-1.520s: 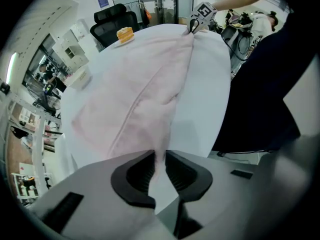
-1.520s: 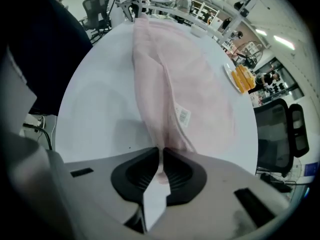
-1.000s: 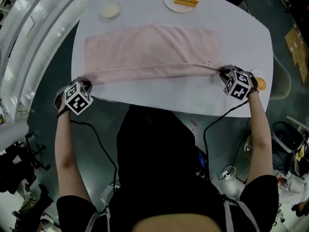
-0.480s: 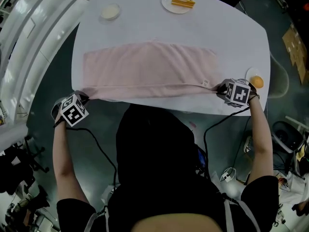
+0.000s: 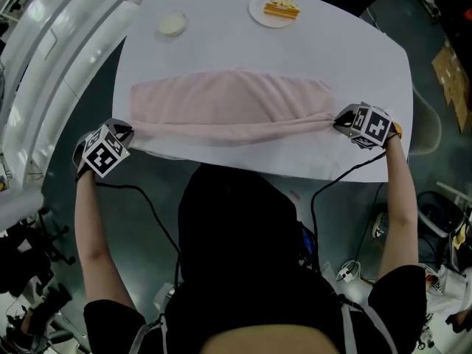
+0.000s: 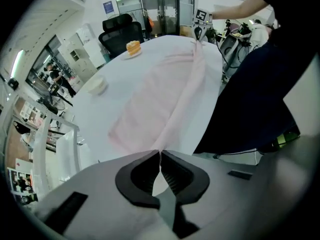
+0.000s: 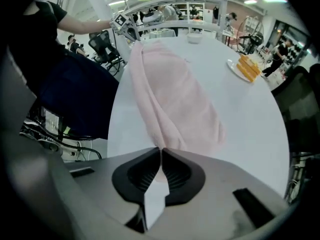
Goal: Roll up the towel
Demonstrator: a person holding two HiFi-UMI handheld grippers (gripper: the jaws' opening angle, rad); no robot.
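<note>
A pale pink towel (image 5: 232,102) lies lengthwise across the white table (image 5: 295,50). Its near long edge is raised and pulled taut between the two grippers. My left gripper (image 5: 127,133) is shut on the towel's near left corner, just off the table's left rim. My right gripper (image 5: 337,121) is shut on the near right corner. In the left gripper view the towel (image 6: 165,89) runs from the closed jaws to the far right gripper (image 6: 200,21). In the right gripper view the towel (image 7: 175,94) hangs in soft folds from the closed jaws.
A plate with a piece of cake (image 5: 274,7) and a small bowl (image 5: 171,24) stand at the table's far side, beyond the towel. The person's body is close against the near table edge. Cables hang from both grippers. Office chairs (image 6: 117,31) stand around the table.
The towel slid toward the near table edge. Both grippers then rose with its near edge, and the cloth now bunches in folds instead of lying flat.
</note>
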